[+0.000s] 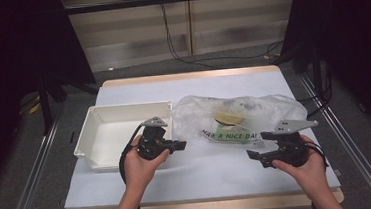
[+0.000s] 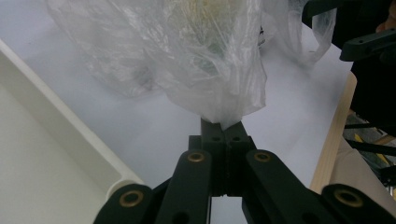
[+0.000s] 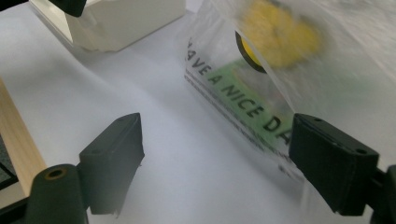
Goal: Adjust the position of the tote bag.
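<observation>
A clear plastic bag (image 1: 239,115) printed with "HAVE A NICE DAY" lies on the white-covered table (image 1: 204,173), with something yellow inside it. My left gripper (image 1: 181,145) is shut on the bag's left edge. In the left gripper view the film (image 2: 196,56) is pinched at the jaw tips (image 2: 224,128). My right gripper (image 1: 257,145) stands open at the bag's near right corner. In the right gripper view its jaws (image 3: 217,130) are wide apart; the printed edge of the bag (image 3: 243,98) lies by the right jaw, untouched by the pads.
A white tray (image 1: 88,134) sits left of the bag, close behind my left hand; its corner (image 3: 121,23) also appears in the right gripper view. The table's wooden front edge (image 1: 206,205) runs just before both hands. Metal rails flank the table.
</observation>
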